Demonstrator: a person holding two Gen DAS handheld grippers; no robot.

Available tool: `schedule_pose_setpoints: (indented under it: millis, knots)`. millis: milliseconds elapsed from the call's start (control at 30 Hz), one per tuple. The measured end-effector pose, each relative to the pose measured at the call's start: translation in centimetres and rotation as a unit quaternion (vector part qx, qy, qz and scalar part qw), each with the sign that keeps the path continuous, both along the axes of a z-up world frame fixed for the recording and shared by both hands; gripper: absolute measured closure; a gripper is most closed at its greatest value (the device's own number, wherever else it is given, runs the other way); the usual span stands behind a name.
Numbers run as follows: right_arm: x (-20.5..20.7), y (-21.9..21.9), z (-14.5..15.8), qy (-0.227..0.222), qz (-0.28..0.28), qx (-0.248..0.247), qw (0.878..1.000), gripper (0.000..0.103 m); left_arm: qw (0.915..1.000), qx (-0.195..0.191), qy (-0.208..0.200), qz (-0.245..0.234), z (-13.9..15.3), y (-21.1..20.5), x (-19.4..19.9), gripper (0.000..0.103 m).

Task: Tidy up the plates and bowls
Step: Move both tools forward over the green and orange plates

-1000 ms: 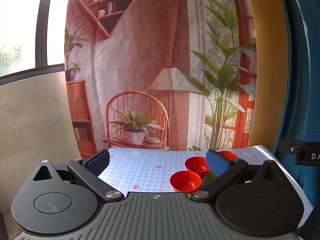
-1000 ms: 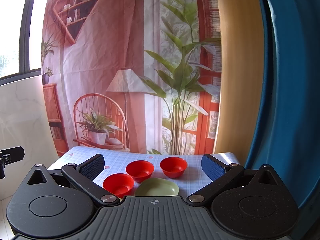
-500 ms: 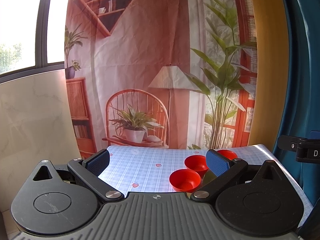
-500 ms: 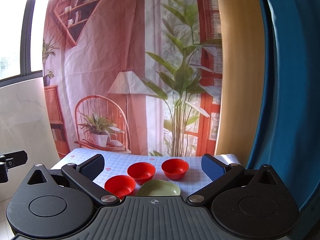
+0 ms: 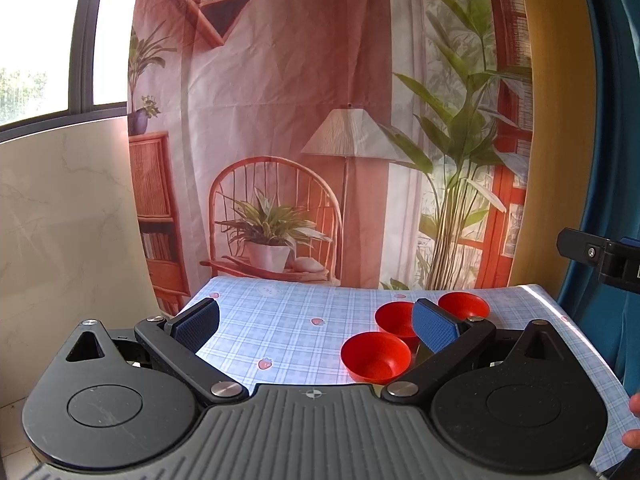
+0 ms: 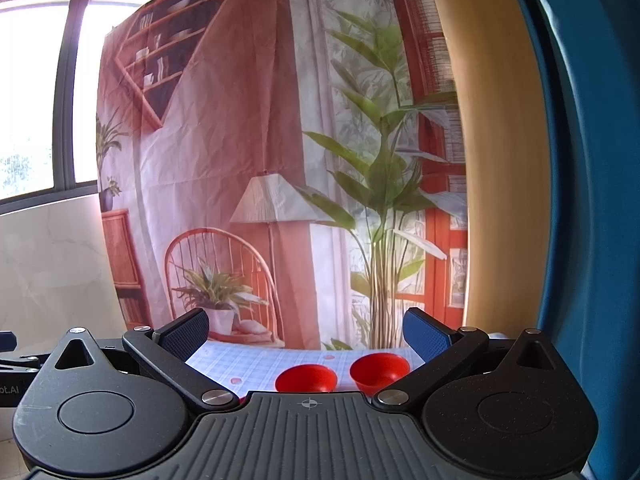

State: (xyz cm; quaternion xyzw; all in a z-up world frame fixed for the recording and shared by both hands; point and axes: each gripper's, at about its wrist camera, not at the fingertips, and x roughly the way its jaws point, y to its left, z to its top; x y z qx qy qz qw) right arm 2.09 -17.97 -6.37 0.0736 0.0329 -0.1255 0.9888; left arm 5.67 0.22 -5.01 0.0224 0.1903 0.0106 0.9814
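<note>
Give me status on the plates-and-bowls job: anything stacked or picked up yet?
Done: nothing visible. Three red bowls, near, middle and far, sit apart on the checked tablecloth, unstacked.
In hand: nothing. The left gripper and right gripper are both open and empty, held short of the bowls.
Left: all the gathering and stacking. No plate is clearly visible now.

Three red bowls [image 5: 375,355] [image 5: 396,318] [image 5: 464,305] stand on one checked table [image 5: 280,320]; two of them show in the right view.
</note>
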Motion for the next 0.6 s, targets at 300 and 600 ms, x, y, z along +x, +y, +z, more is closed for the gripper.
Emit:
schedule_pose_setpoints:
  millis: [300,600]
  knots:
    - [5.4,-2.2,-7.0,0.062,0.013,0.066,0.996,0.0,0.9977,0.003,0.067,-0.005,-6.3,-0.2,4.8,0.0]
    - [7.0,-3.0,-15.6,0.162,-0.02,0.052,0.985,0.0,0.9924,0.012,0.119,-0.03,-11.7,-1.8,7.3,0.001]
